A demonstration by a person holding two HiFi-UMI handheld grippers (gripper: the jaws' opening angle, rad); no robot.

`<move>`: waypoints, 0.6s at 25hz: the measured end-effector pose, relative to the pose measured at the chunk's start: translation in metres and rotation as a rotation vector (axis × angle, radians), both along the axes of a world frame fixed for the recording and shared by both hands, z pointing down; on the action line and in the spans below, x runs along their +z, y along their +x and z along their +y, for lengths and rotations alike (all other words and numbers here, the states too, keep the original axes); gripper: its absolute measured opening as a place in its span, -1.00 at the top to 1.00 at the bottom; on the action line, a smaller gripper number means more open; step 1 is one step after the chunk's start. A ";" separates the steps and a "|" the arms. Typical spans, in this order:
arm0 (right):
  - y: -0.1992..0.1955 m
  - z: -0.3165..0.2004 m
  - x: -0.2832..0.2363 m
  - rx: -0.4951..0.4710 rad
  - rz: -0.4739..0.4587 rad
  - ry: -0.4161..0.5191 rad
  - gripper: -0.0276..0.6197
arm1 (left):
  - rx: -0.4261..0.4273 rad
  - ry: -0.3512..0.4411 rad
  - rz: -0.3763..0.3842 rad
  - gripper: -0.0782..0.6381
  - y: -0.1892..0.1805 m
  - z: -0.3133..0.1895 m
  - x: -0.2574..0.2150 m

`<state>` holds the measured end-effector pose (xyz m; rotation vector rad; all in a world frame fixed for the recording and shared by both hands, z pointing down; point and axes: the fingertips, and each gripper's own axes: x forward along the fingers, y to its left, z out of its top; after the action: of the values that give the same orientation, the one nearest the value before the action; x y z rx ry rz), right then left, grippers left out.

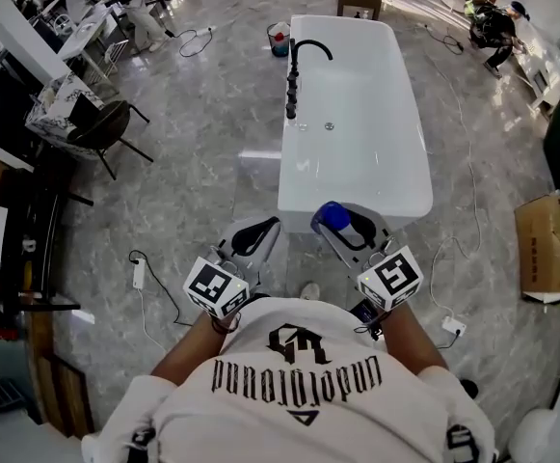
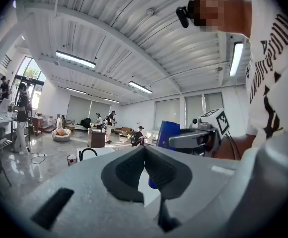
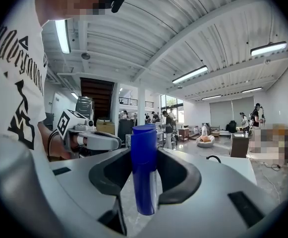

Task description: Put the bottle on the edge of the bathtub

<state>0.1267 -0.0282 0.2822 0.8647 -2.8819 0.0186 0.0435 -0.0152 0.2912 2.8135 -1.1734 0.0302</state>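
The head view caught only the blue bottle's [image 1: 334,216] top by the bathtub [image 1: 381,152]. The gripper views showed the right gripper [image 3: 144,180] clamped on it and the left gripper's [image 2: 144,152] jaws together.

Out left of the left tongs [image 1: 263,230], a white power adapter [image 1: 138,274] lies on the grey marble floor [image 1: 202,162], black cable [image 1: 164,297] trailing from it. Further left and ahead, there's a black chair [image 1: 106,128] beside a patterned table [image 1: 60,99]. Right of the right tongs [image 1: 342,222], a white plug block [image 1: 453,327], then a cardboard box [image 1: 549,249]. Far ahead, right, a crouching person [image 1: 492,29].
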 end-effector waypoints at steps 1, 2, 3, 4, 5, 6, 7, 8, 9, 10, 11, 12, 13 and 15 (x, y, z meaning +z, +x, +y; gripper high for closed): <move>0.002 -0.002 0.002 -0.005 0.000 -0.003 0.43 | -0.001 0.001 -0.005 0.74 0.002 -0.002 0.001; 0.003 -0.004 0.003 -0.012 0.000 -0.004 0.43 | -0.004 0.003 -0.009 0.74 0.004 -0.005 0.002; 0.004 -0.006 0.004 -0.017 -0.001 -0.005 0.43 | -0.009 0.003 -0.009 0.74 0.004 -0.009 0.002; 0.005 -0.009 0.005 -0.020 -0.002 -0.006 0.43 | -0.016 0.000 -0.006 0.74 0.004 -0.012 0.003; 0.007 -0.011 0.006 -0.020 -0.003 -0.009 0.43 | -0.023 -0.004 -0.003 0.74 0.005 -0.015 0.004; 0.009 -0.013 0.007 -0.020 -0.003 -0.013 0.43 | -0.026 -0.008 -0.002 0.74 0.006 -0.016 0.005; 0.011 -0.014 0.009 -0.019 -0.002 -0.016 0.43 | -0.028 -0.012 -0.002 0.74 0.007 -0.017 0.007; 0.013 -0.015 0.010 -0.017 -0.001 -0.018 0.43 | -0.027 -0.013 -0.003 0.74 0.008 -0.018 0.008; 0.014 -0.017 0.010 -0.013 0.001 -0.020 0.43 | -0.027 -0.013 -0.003 0.74 0.008 -0.019 0.009; 0.015 -0.019 0.010 -0.008 0.002 -0.020 0.43 | -0.027 -0.014 -0.003 0.74 0.008 -0.022 0.009; 0.015 -0.022 0.010 -0.004 0.004 -0.019 0.43 | -0.028 -0.014 0.001 0.74 0.007 -0.025 0.010; 0.016 -0.025 0.010 -0.001 0.006 -0.018 0.43 | -0.029 -0.014 0.005 0.74 0.006 -0.029 0.010; 0.016 -0.028 0.010 0.003 0.009 -0.018 0.43 | -0.030 -0.012 0.008 0.74 0.006 -0.032 0.010; 0.019 -0.034 0.013 0.012 0.016 -0.017 0.43 | -0.028 -0.005 0.012 0.74 0.009 -0.039 0.010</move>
<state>0.1452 -0.0618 0.2948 0.8748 -2.8576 0.0368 0.0522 -0.0541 0.3011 2.7882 -1.2079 0.0144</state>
